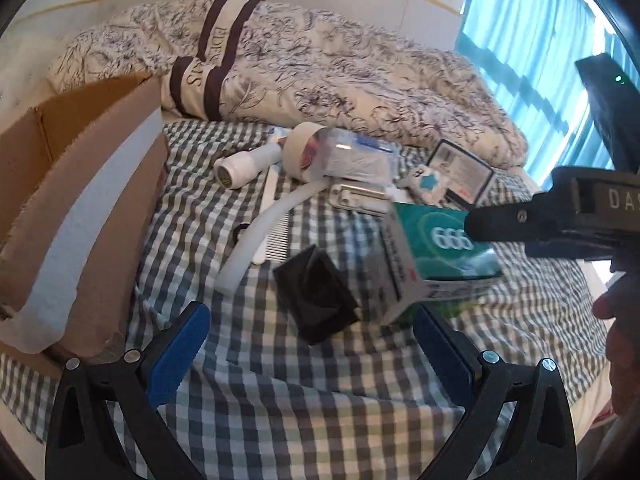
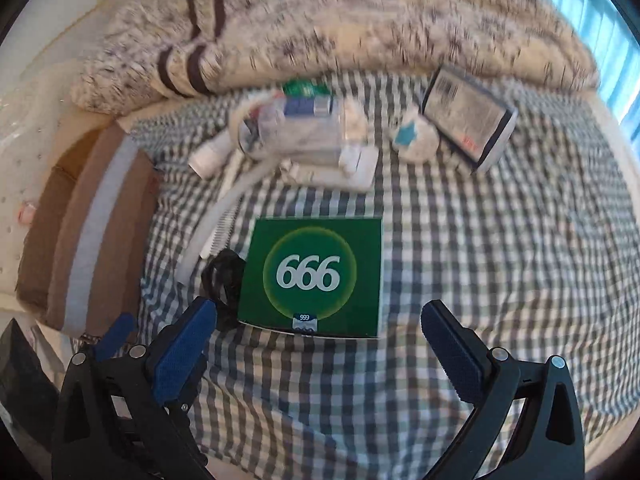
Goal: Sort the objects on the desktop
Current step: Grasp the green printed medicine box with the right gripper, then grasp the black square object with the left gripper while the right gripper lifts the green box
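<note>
Green box (image 2: 314, 276) seemingly between right tongs (image 2: 318, 334).

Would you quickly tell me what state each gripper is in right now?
Left gripper: open, holding nothing, above the checked cloth.
Right gripper: open, holding nothing, with the green box lying just ahead between its fingers.

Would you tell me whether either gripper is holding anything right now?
Neither: the left gripper and right gripper are open, the green box lying ungripped.

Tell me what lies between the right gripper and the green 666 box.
Only bare checked cloth separates the open right gripper from the green 666 box, seen in the right wrist view.
</note>
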### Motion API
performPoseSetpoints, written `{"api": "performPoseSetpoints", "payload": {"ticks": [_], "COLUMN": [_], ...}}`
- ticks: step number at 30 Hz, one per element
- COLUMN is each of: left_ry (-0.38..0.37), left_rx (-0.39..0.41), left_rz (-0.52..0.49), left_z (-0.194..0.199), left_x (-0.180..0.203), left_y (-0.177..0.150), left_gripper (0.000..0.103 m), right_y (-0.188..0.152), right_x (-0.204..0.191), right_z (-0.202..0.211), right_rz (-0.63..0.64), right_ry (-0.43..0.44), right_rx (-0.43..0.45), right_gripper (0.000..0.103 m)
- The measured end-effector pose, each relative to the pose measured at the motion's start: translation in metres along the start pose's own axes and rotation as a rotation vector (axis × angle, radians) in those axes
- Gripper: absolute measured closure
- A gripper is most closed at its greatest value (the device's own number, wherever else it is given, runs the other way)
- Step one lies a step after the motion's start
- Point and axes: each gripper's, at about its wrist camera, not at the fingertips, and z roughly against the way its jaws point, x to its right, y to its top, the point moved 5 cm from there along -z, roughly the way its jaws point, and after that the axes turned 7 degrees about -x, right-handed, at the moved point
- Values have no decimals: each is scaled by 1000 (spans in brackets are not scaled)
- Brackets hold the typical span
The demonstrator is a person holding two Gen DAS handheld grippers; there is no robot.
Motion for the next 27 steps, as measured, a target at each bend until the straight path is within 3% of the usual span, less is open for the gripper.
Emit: {"api": "performPoseSetpoints", "payload": {"ticks": [11, 18, 20, 27], "left_ry": [-16, -33, -38, -75], "left_rx": [-56, -77, -80, -125], "left_rz": [6, 101, 128, 185], "left_z": [-33, -45, -49, -74], "left_x": [1, -18, -22, -21], "left_y": [5, 7, 7, 8], "left_gripper": [0, 0, 0, 0], "right_y": [19, 22, 21, 19], "right_x": [-8, 0, 3, 18], "right_z": [-37, -76, -77, -55], "right_rz": [-21, -55, -57, -31], "right_ry": [-92, -114, -95, -73], "right_rx": [-92, -149, -139, -53], "right_gripper": [0, 0, 5, 7]}}
